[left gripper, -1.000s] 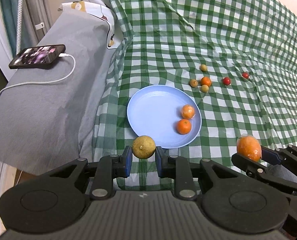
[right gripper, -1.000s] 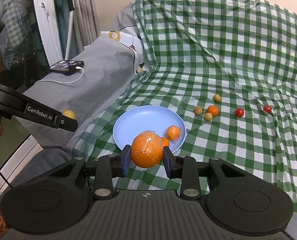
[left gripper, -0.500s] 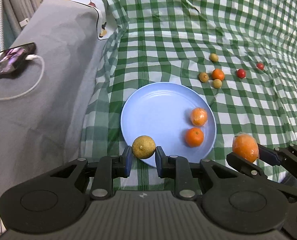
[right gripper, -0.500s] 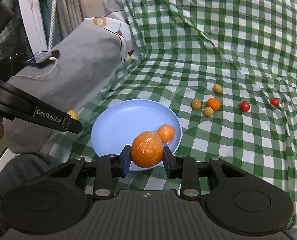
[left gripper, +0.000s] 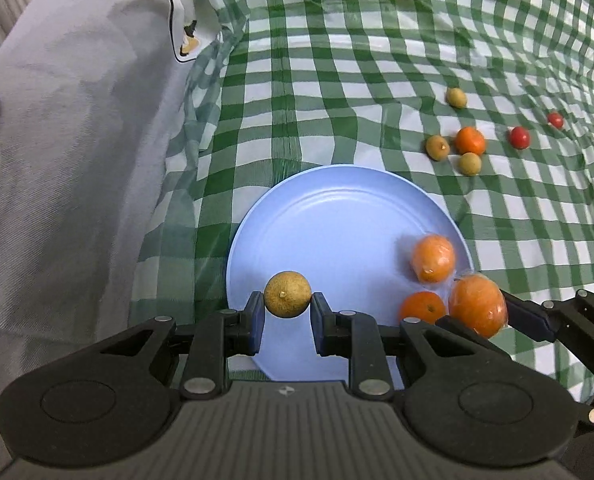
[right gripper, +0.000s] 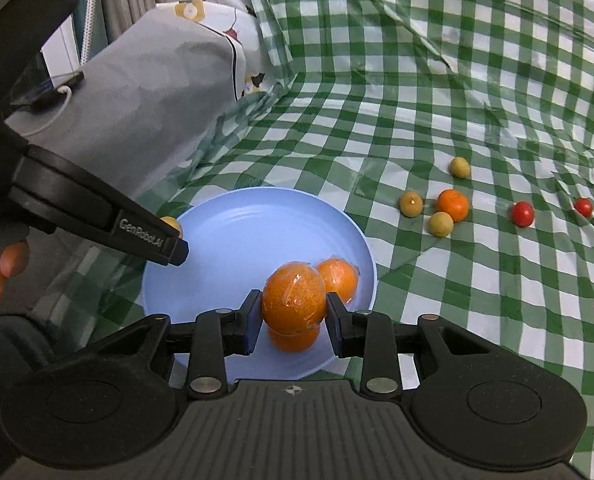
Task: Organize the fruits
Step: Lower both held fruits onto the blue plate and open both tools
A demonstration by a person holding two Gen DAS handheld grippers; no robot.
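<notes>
My left gripper is shut on a small tan-green fruit over the near left part of the blue plate. My right gripper is shut on a plastic-wrapped orange, held above the plate's near right part; the wrapped orange also shows in the left wrist view. Two oranges lie on the plate. Loose on the checked cloth are three tan fruits, a small orange and two red tomatoes.
A grey cushioned armrest stands left of the plate, with a phone and white cable on it. A patterned pillow lies behind. The green checked cloth covers the seat and rises at the back.
Both grippers have moved forward and down with their fruits, from the near edge of the plate to over the plate. The right gripper's orange now hangs over the two oranges on the plate.
</notes>
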